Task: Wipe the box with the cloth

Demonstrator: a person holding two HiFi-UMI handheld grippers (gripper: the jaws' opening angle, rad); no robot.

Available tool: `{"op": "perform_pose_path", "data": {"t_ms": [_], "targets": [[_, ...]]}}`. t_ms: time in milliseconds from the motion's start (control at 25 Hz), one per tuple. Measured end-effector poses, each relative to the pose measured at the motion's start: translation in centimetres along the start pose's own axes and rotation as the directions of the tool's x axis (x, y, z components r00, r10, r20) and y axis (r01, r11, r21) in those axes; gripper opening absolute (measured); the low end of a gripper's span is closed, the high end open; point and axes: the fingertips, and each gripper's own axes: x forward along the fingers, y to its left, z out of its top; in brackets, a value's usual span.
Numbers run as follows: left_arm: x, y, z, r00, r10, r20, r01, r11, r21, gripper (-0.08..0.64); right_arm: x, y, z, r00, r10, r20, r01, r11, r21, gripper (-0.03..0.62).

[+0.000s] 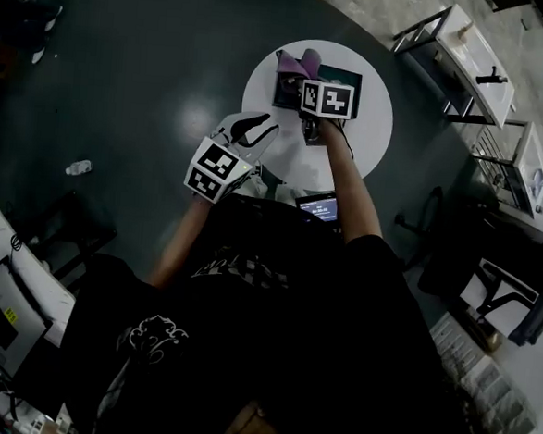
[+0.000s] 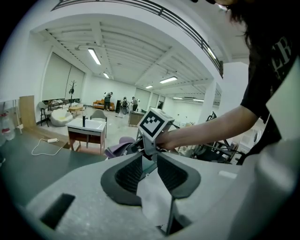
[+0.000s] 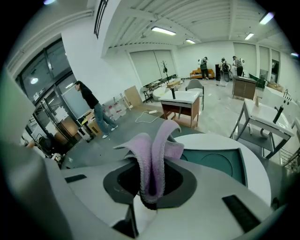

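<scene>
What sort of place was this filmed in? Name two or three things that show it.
Probably a large open-plan office or lab: long ceiling strip lights, white desks standing far apart, and an orange sofa at the far end.

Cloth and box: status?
Right gripper shut on purple terry cloth. Left gripper open, empty. Dark teal flat box just ahead of cloth on white round table; nothing blocking.
</scene>
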Motion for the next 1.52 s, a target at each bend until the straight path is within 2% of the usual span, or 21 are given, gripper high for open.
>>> {"op": "perform_pose_path", "data": {"t_ms": [160,400,560,640,760,840,960,1080,1240,1400,1520], "targets": [[-0.3,0.9,0.0,0.998,0.065,-0.007,-0.065,0.998,-0.011,0.101,1.7,-2.8,-0.3,0.999,-0.049,-0.024,0.048,0.998,-0.029,0.055],[0.2,1.3,0.4,0.990,0.138,-0.003,-0.138,0.989,-0.051,0.102,0.0,-8.4,-0.9,0.990,-0.129,-0.050,0.123,0.987,-0.104,0.055],[1.6,-0.2,1.2,0.991,0.130,0.004,-0.130,0.991,-0.042,0.101,-2.8,-13.3,-1.2,0.978,-0.205,-0.048,0.199,0.973,-0.118,0.055],[1.4,-0.9,1.1,0.993,0.115,0.009,-0.115,0.992,-0.044,0.101,-4.0,-14.4,-1.9,0.969,-0.243,-0.051,0.235,0.963,-0.129,0.055],[1.3,-1.6,0.7,0.996,0.089,0.007,-0.089,0.996,-0.030,0.101,-5.0,-15.2,-2.7,0.961,-0.271,-0.058,0.261,0.955,-0.143,0.055],[3.1,-2.6,1.5,0.997,0.075,0.002,-0.075,0.997,-0.016,0.101,-6.0,-17.0,-2.5,0.960,-0.274,-0.058,0.263,0.953,-0.151,0.055],[4.3,-3.5,2.0,0.998,0.063,-0.004,-0.063,0.998,-0.003,0.101,-6.8,-16.8,-1.7,0.970,-0.240,-0.040,0.232,0.963,-0.139,0.055],[3.1,-2.8,1.4,0.998,0.068,0.000,-0.068,0.998,-0.008,0.101,-6.4,-12.0,-1.1,0.987,-0.161,-0.014,0.158,0.978,-0.136,0.055],[2.2,-2.2,0.7,0.997,0.076,-0.007,-0.076,0.997,-0.017,0.101,-4.9,-4.6,-1.4,1.000,0.001,-0.010,-0.002,0.989,-0.147,0.055],[1.7,-2.0,0.2,0.997,0.078,-0.011,-0.078,0.997,-0.024,0.102,-2.9,1.9,-3.0,0.986,0.158,-0.046,-0.164,0.971,-0.174,0.055],[1.6,-2.1,-0.1,0.997,0.073,-0.019,-0.074,0.997,-0.025,0.102,-1.3,4.0,-4.7,0.977,0.193,-0.089,-0.209,0.949,-0.235,0.055]]}}
